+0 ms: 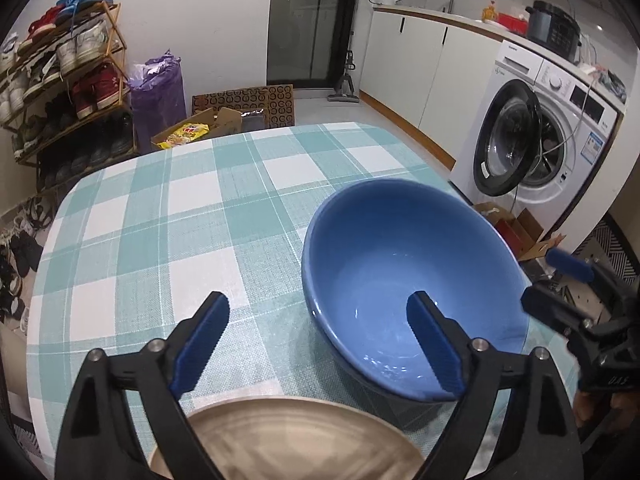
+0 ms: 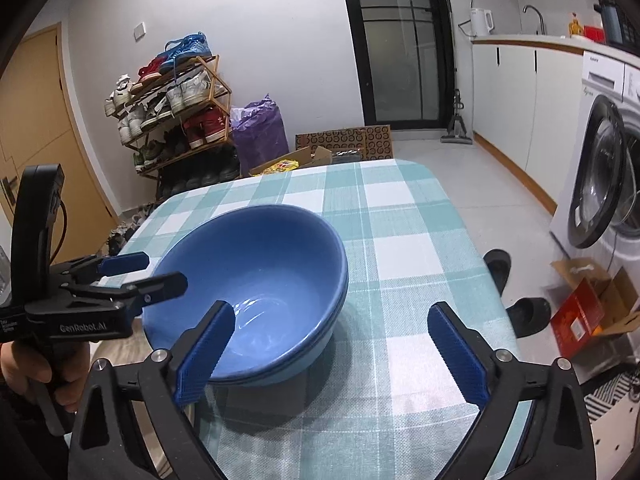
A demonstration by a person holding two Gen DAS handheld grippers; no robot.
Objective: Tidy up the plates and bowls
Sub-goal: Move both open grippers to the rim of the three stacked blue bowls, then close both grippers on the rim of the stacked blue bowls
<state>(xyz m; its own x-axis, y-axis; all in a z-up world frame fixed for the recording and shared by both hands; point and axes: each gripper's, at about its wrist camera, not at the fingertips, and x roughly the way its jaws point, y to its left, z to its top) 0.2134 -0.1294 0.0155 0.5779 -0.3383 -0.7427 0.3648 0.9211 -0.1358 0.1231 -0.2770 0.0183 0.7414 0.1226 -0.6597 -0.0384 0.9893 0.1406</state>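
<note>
A blue bowl (image 1: 416, 272) (image 2: 256, 276) stands on the teal-checked table (image 1: 160, 220) (image 2: 404, 248). In the right wrist view it seems nested in a paler blue bowl. My left gripper (image 1: 320, 344) (image 2: 166, 270) is open. Its right finger hangs over the bowl's inside and its left finger over the cloth, so the near rim lies between them untouched. My right gripper (image 2: 332, 356) (image 1: 538, 278) is also open at the bowl's other side, with one finger by the rim and nothing gripped. A brown plate (image 1: 288, 440) lies under the left gripper at the near edge.
Left of the table stands a shoe rack (image 1: 68, 80) (image 2: 176, 112). A washing machine (image 1: 552, 136) (image 2: 604, 168) with its door open is to the right. Cardboard boxes (image 2: 592, 312) and dark slippers (image 2: 524, 312) lie on the floor by the table's right edge.
</note>
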